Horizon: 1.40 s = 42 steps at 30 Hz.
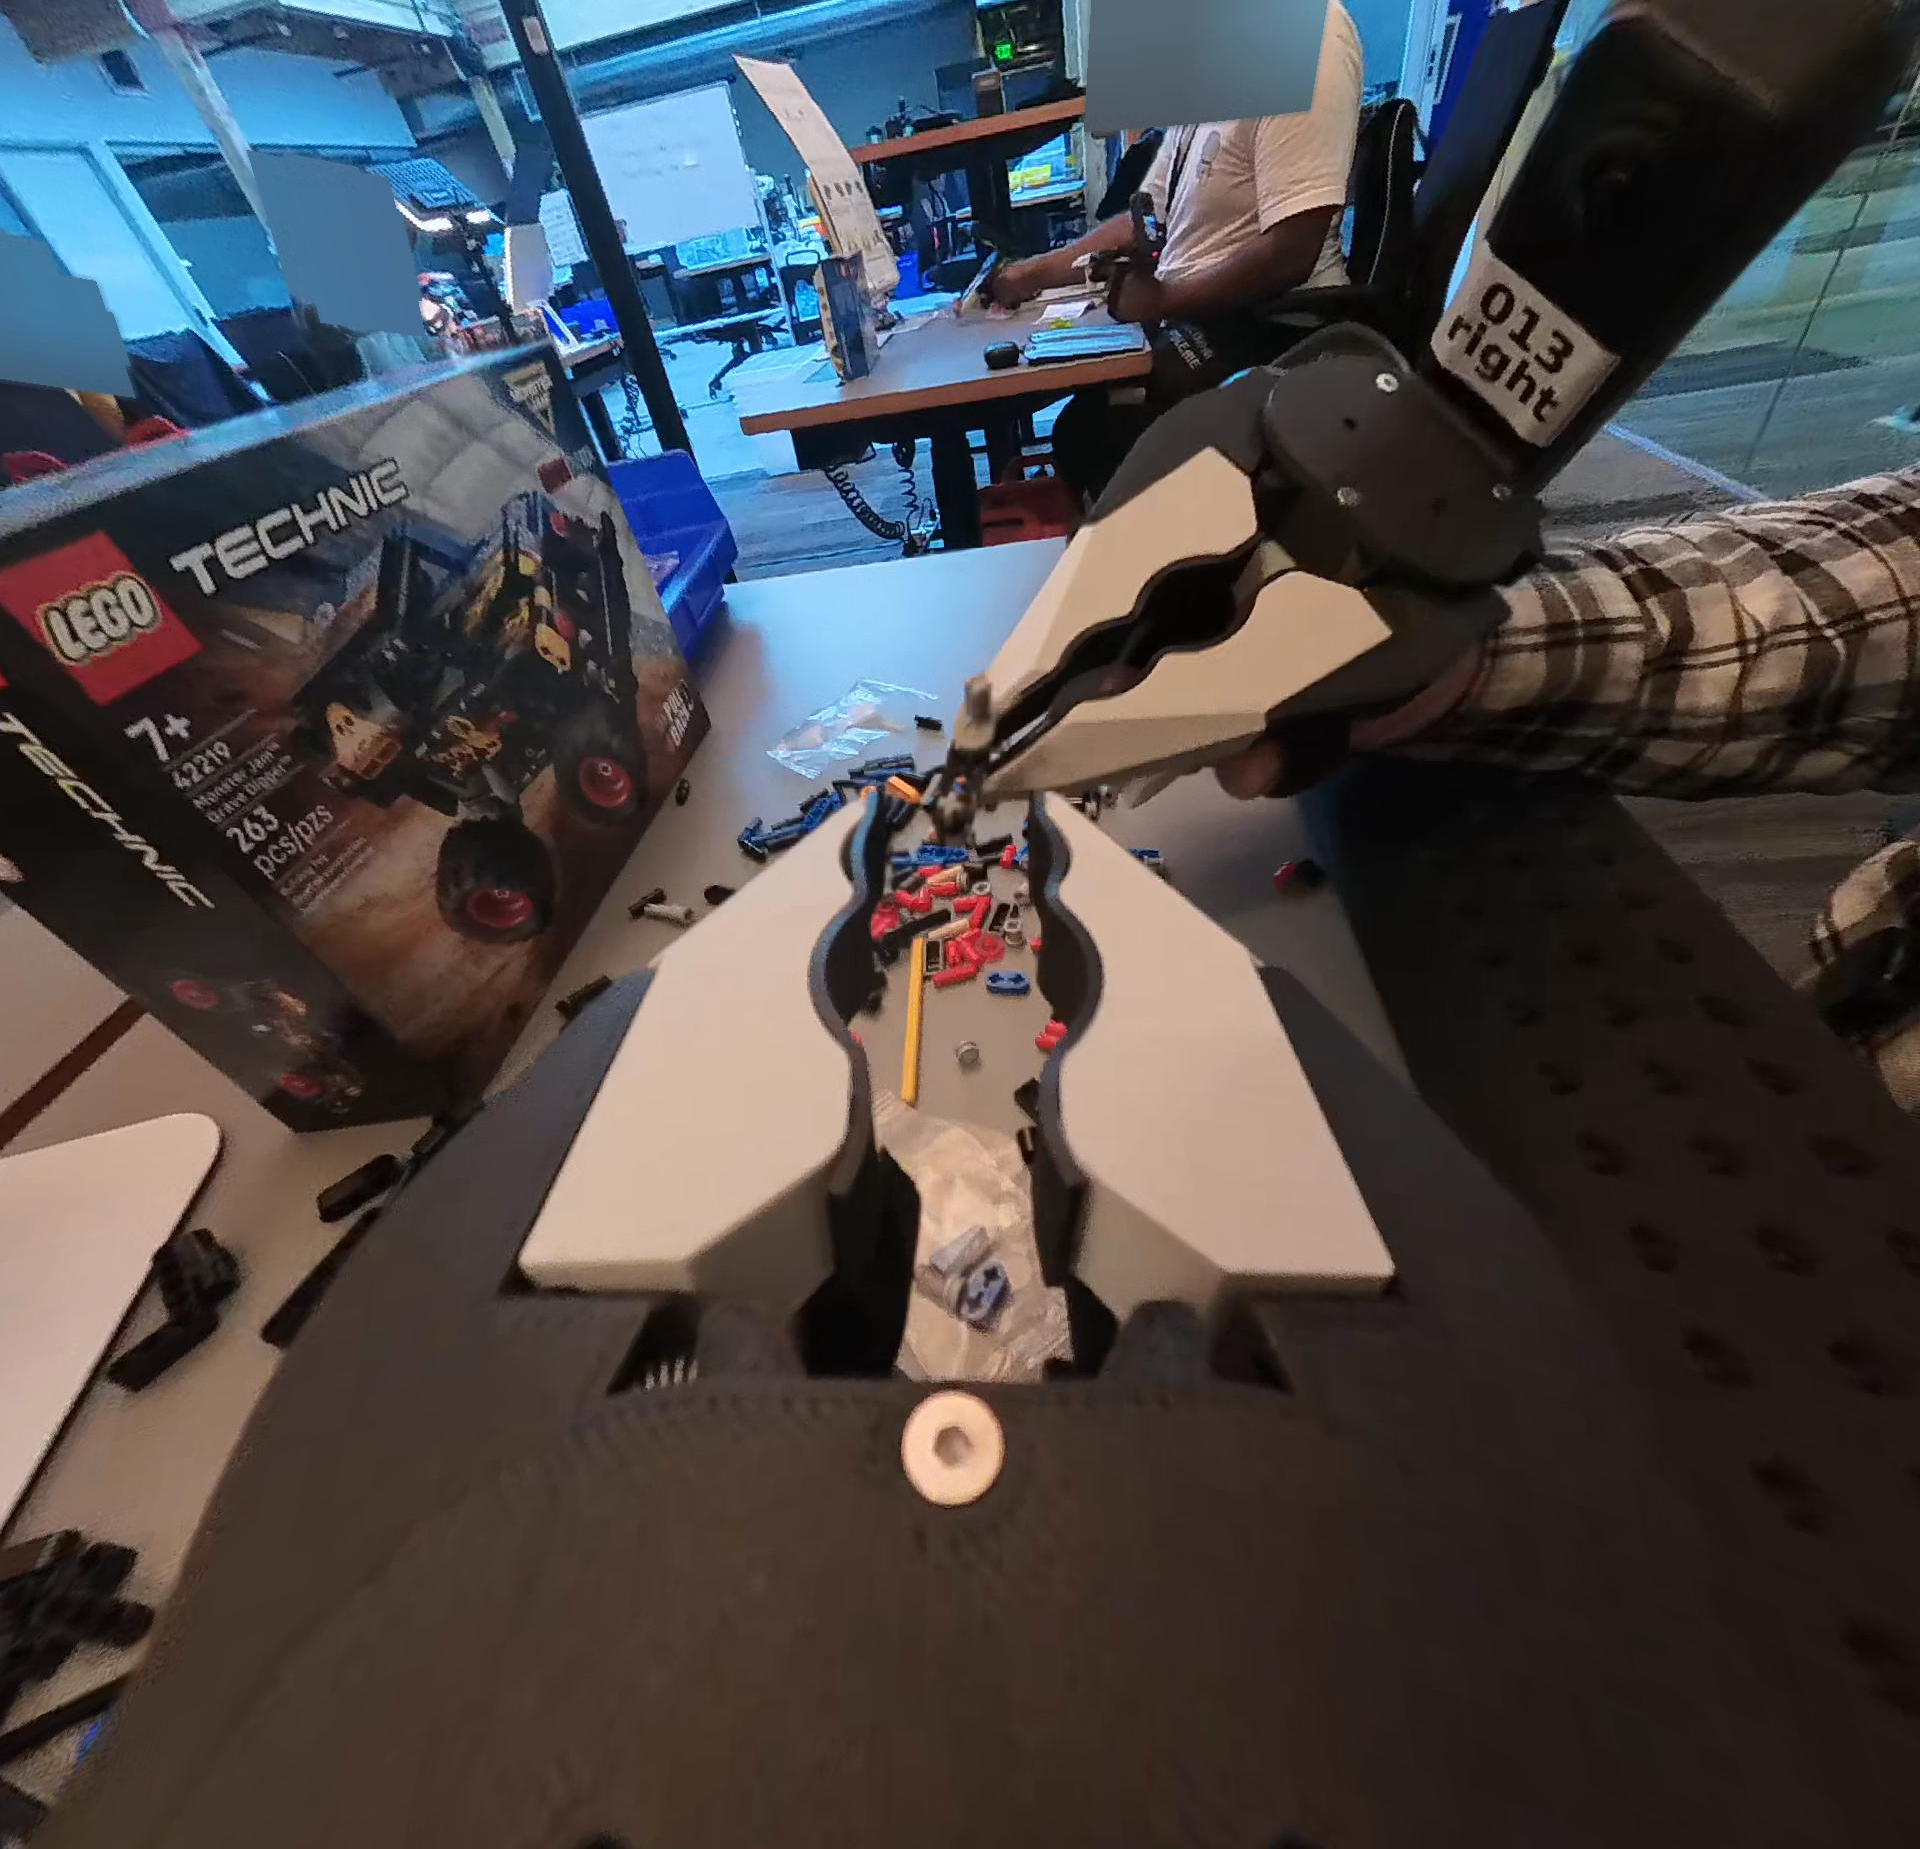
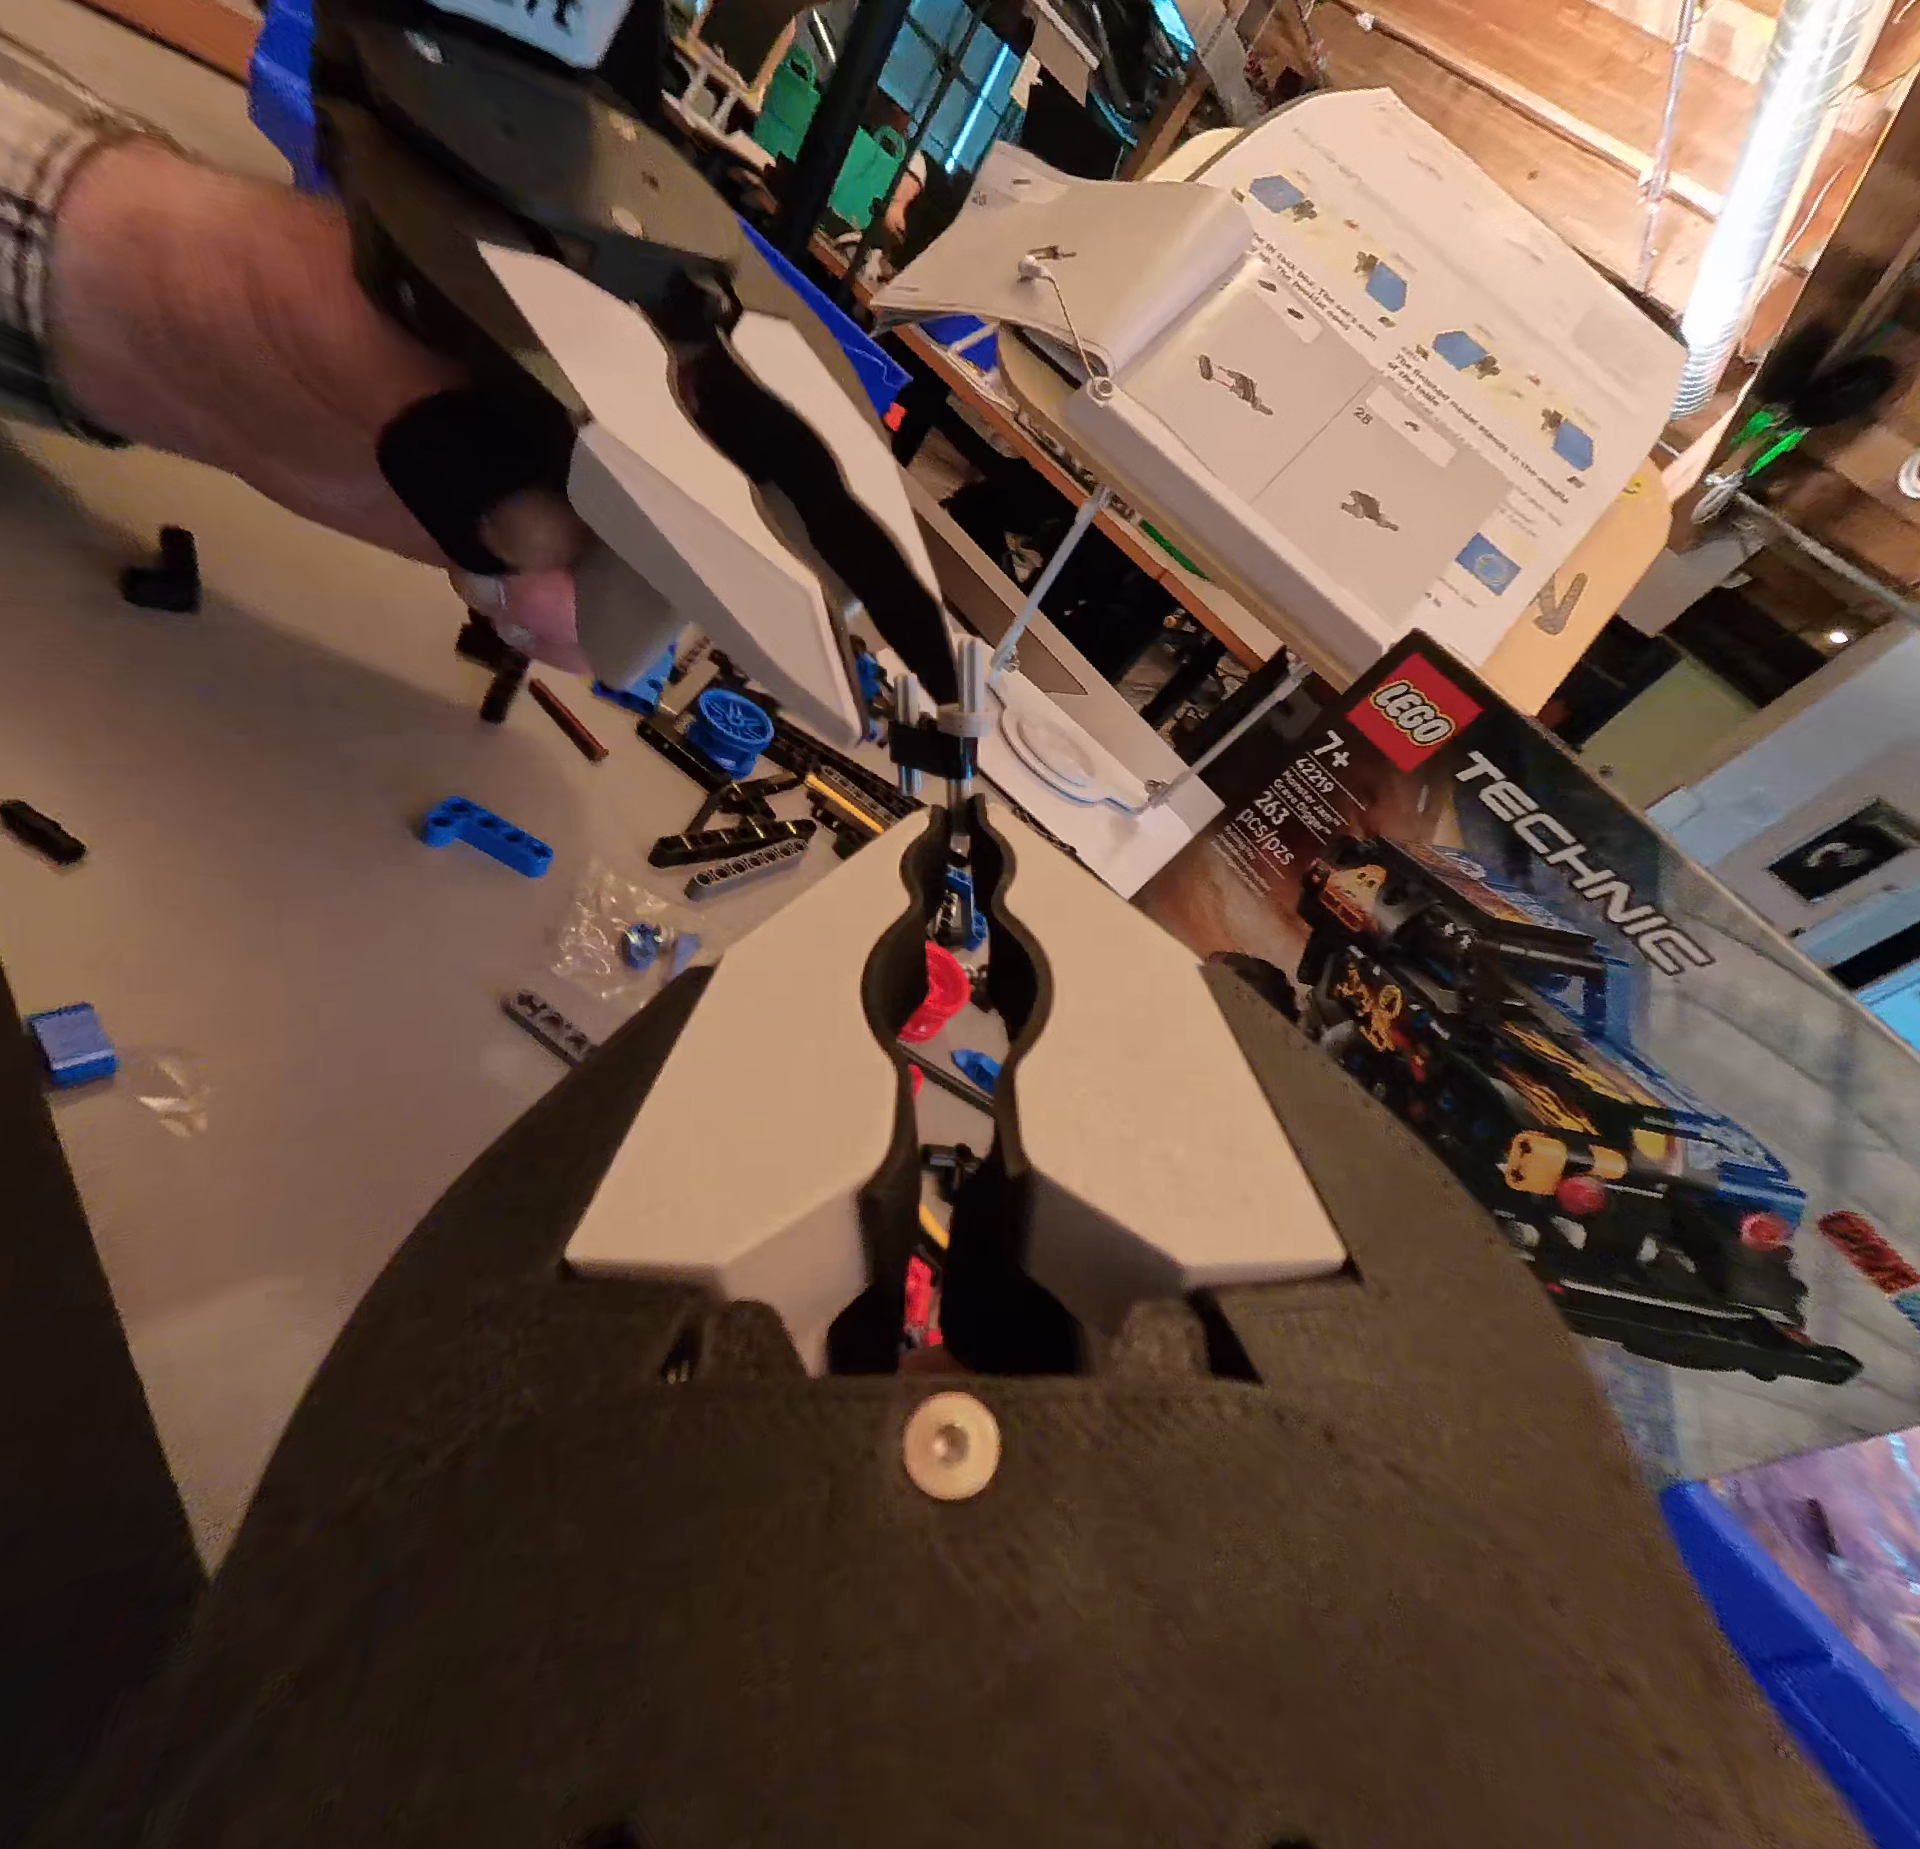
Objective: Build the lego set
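Note:
A small assembly of grey axles and a black connector (image 2: pixel 928 745) hangs above the table; it also shows in the left wrist view (image 1: pixel 977 706). My right gripper (image 2: pixel 953 817) is shut on its lower end, and comes in from the right in the left wrist view (image 1: pixel 982 755). My left gripper (image 1: pixel 954 812) is partly open, its tips either side of the assembly. It reaches in from the upper left in the right wrist view (image 2: pixel 909 713). Loose red and blue pieces (image 1: pixel 940 916) and a yellow axle (image 1: pixel 912 1020) lie below on the white table (image 1: pixel 790 656).
The set's box (image 1: pixel 312 708) stands on the left and shows in the right wrist view (image 2: pixel 1507 968). An instruction booklet (image 2: pixel 1299 397) sits on a stand behind. A blue beam (image 2: pixel 486 835), a blue hub (image 2: pixel 732 724), black beams (image 2: pixel 748 843) and a plastic bag (image 1: pixel 977 1269) lie around. A perforated black board (image 1: pixel 1610 1072) is at right. Left and right tips are no more than a few centimetres apart. From either gripper's tips it is about 15 centimetres to the blue beam (image 2: pixel 486 835).

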### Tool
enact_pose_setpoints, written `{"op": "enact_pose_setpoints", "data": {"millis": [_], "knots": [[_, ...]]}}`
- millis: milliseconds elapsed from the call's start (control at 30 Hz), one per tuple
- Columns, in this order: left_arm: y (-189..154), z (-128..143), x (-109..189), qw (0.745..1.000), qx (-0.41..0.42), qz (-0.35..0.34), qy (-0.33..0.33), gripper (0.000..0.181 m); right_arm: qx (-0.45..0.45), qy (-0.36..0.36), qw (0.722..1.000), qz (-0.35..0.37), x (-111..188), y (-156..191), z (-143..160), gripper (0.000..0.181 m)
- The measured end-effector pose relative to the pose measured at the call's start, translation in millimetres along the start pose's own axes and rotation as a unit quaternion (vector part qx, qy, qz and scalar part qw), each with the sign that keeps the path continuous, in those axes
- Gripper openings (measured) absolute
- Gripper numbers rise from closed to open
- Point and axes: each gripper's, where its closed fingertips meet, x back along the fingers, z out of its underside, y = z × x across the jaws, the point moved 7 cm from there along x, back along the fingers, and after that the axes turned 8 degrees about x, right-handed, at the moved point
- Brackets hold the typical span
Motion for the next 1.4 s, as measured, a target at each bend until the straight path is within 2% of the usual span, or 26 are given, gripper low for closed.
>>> {"op": "enact_pose_setpoints", "data": {"millis": [167, 367, 733, 867, 1133, 1400], "knots": [[-7.2, -3.0, -0.7, 0.998, -0.056, -0.019, 0.011, 0.025, 0.028, 0.017, 0.999, 0.005, -1.1, 1.5, 2.1, 0.003], [-11.4, -0.4, -3.7, 0.995, -0.091, -0.033, 0.027, 0.013, 0.066, 0.032, 0.997, 0.015, -1.7, 4.8, 1.7, 0.003], [-10.9, -3.2, -0.6, 0.997, -0.071, -0.024, 0.02, 0.01, 0.129, 0.049, 0.99, 0.034, 13.0, 15.1, 0.1, 0.002], [-9.7, -3.0, -1.1, 0.997, -0.073, -0.033, 0.022, 0.003, 0.142, 0.055, 0.988, 0.037, 17.9, 18.5, -1.0, 0.002], [-8.3, -2.0, -0.5, 0.997, -0.071, -0.032, 0.02, 0.002, 0.146, 0.055, 0.987, 0.046, 20.8, 17.9, -1.5, 0.003], [-5.9, -1.2, 1.5, 0.998, -0.057, -0.021, 0.008, 0.002, 0.127, 0.046, 0.99, 0.05, 11.5, 8.0, -0.4, 0.003]]}}
